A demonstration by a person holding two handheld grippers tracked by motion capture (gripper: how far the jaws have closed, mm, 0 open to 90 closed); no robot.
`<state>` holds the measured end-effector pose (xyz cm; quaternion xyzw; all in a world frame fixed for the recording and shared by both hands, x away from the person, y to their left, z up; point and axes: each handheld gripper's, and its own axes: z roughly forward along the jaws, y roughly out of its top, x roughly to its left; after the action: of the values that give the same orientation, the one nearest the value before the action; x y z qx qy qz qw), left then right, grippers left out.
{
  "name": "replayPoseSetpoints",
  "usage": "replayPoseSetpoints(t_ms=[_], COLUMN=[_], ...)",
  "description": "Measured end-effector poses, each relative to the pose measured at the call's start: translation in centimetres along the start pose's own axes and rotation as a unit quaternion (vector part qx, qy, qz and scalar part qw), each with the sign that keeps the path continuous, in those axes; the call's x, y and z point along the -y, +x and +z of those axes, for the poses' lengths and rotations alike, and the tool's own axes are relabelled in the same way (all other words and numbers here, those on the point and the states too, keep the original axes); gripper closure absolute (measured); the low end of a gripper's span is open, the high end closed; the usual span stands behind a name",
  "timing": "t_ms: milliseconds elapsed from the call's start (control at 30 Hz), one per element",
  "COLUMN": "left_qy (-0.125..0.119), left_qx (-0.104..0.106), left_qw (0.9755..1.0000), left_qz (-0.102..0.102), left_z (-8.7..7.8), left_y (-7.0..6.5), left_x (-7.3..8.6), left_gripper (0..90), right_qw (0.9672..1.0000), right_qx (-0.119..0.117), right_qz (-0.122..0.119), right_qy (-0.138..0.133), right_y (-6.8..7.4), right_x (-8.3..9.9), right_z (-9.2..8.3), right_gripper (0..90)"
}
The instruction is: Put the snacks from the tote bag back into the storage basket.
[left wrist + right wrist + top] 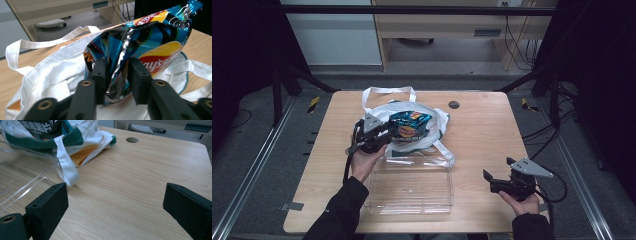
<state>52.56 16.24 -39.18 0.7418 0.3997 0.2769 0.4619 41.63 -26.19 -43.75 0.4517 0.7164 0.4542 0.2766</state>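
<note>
High view: nearest the person, the right tongs rest low over the wooden surface at its near right corner, held in the person's right hand, well apart from everything else; the right gripper view shows their jaws standing wide with only bare wood between them. To the left, a clear plastic tray sits near the front edge, empty as far as can be seen, its far rim touching the strap of a white tote bag that lies just beyond it. The left hand comes up past the tray's left side and carries the left tongs, which point right into the bag's mouth. There a blue and yellow crisp packet lies on top of the bag's open fabric, tilted up. In the left gripper view, the left tongs have their jaws narrowed around the packet's crimped silver back seam; the pads look pressed onto the foil, holding the packet at its near end. The bag's white handles loop away behind it. Farther off on the surface is a small round dark hole, and beyond the surface's edge stand a pale desk and trailing cables on the floor.
</note>
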Motion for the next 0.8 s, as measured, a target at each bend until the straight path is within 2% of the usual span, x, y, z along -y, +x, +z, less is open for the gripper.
replayPoseSetpoints(t_ms=[100, 200, 267, 367, 533, 800], left_qy=[0.003, 0.005, 0.006, 0.000, -0.016, -0.036], left_qx=[0.002, 0.000, -0.002, 0.002, 0.016, 0.020], left_qw=[1.0000, 0.9998, 0.9999, 0.9999, 0.9994, 0.9986], left_qz=[-0.003, -0.017, -0.011, -0.013, -0.025, -0.032], left_z=[0.0, 0.1, 0.0, -0.1, -0.7, -2.1], left_y=[0.1, 0.1, -0.2, -0.5, -0.7, -0.8], left_x=[-0.1, -0.1, -0.1, -0.3, -0.5, -1.2], left_gripper=[80.2, 87.3, 88.4, 89.3, 89.7, 89.9], right_qw=[1.0000, 1.0000, 1.0000, 1.0000, 1.0000, 1.0000], right_qx=[-0.001, -0.002, -0.002, -0.001, 0.003, 0.000], right_qz=[-0.001, -0.002, -0.001, -0.005, 0.002, 0.000], right_qy=[0.000, 0.002, 0.001, 0.002, 0.005, -0.001], right_y=[0.0, -0.1, -0.1, 0.0, -0.2, -0.2], right_x=[0.0, 0.0, 0.0, 0.0, 0.1, 0.0], right_z=[0.0, 0.1, 0.1, 0.1, 0.1, 0.0], right_gripper=[6.5, 6.5, 6.5, 6.6, 6.5, 6.5])
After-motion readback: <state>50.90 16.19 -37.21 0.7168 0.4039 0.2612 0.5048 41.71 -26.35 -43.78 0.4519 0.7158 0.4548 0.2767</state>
